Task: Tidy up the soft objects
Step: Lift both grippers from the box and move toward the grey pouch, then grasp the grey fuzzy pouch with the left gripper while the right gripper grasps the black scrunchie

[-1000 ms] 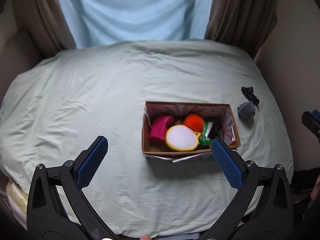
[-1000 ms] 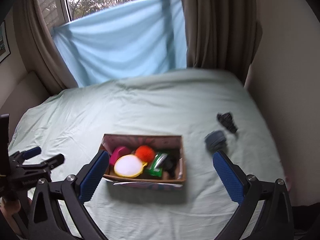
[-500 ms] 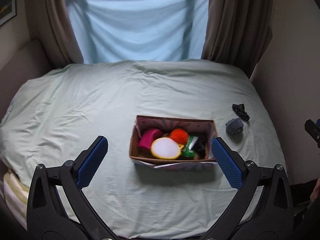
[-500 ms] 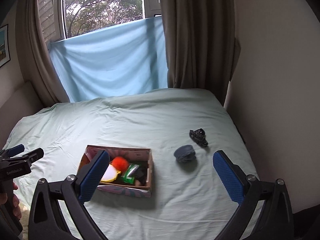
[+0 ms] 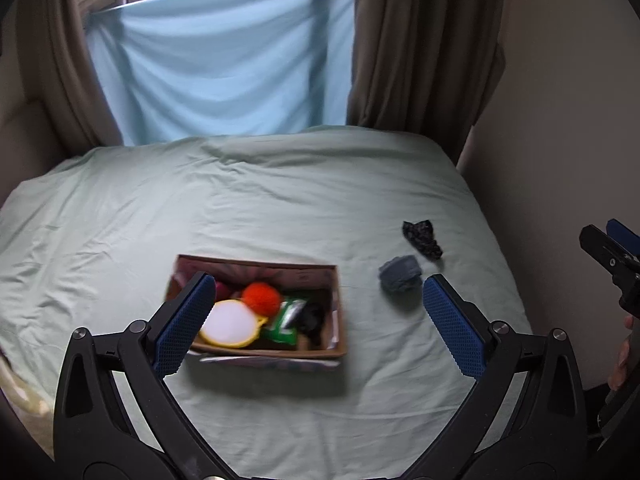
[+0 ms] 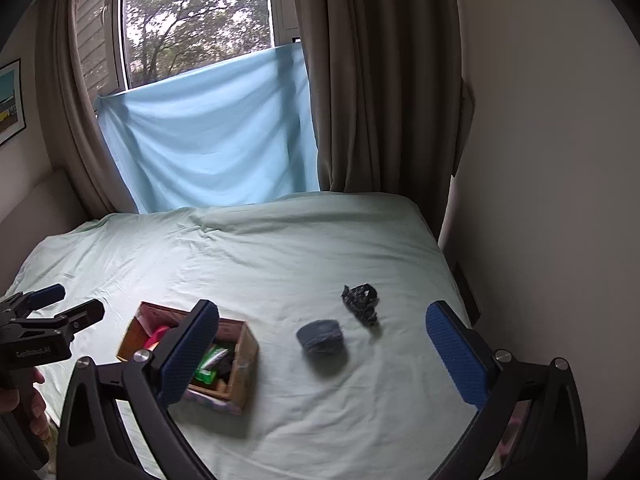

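the left gripper (image 5: 314, 316) hangs above the bed with its blue-padded fingers spread wide and nothing between them; the right gripper (image 6: 320, 350) is likewise spread wide and empty, held over the near part of the bed. in the left wrist view a cardboard box (image 5: 336, 308) sits on the pale green bedsheet (image 5: 240, 200) just behind the left finger, at about 10 o'clock from the frame's centre; inside lie an orange pompom (image 5: 261, 298), a yellow-rimmed white round pad (image 5: 230, 323), something green (image 5: 285, 320) and a dark item too blurred to name. to the box's 3 o'clock, apart from it, rests a grey rolled sock (image 5: 400, 274), and near that at 1 o'clock a crumpled black cloth (image 5: 422, 238). beyond the bed, a light blue sheet (image 6: 208, 136) hangs across the window between brown curtains (image 6: 376, 80).
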{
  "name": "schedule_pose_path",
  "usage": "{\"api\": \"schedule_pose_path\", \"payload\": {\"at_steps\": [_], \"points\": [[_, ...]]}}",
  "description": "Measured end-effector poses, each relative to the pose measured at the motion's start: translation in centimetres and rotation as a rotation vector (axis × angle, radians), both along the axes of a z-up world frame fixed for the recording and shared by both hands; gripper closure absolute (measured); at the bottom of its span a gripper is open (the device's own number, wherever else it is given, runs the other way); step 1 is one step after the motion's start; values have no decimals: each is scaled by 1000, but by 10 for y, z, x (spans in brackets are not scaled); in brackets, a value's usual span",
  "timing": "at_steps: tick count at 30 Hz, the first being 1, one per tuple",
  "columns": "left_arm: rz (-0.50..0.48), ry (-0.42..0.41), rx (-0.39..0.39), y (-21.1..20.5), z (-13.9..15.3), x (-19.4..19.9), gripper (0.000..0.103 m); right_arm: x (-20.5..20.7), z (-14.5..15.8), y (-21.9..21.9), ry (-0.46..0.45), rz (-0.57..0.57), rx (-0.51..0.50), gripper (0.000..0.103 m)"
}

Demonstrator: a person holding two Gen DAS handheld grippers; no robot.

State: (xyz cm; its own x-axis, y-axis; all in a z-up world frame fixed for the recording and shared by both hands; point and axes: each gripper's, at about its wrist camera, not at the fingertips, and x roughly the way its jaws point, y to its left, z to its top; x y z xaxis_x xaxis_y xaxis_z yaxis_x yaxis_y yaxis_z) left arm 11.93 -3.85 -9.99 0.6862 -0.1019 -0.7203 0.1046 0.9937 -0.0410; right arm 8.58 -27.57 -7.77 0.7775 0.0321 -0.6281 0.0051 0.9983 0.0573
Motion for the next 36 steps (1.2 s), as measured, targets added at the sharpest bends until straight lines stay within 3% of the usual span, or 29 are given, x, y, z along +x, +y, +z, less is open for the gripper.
{"api": "schedule_pose_path", "payload": {"at_steps": [8, 12, 28, 30, 36], "points": [[-71, 62, -1, -92, -43, 52, 0, 68, -39, -59, 56, 62, -19, 0], [-112, 102, 0, -128, -84, 85, 0, 107, -71, -74, 101, 89, -15, 0], [-219, 257, -8, -198, -298, 195, 0, 247, -266, -86, 265, 258, -42, 0], [-211, 272, -30, -201, -317, 204, 0, 261, -291, -86, 291, 267, -43, 0], [-206, 282, -22, -214, -353, 220, 3, 290, -342, -81, 361, 293, -40, 16]]}}
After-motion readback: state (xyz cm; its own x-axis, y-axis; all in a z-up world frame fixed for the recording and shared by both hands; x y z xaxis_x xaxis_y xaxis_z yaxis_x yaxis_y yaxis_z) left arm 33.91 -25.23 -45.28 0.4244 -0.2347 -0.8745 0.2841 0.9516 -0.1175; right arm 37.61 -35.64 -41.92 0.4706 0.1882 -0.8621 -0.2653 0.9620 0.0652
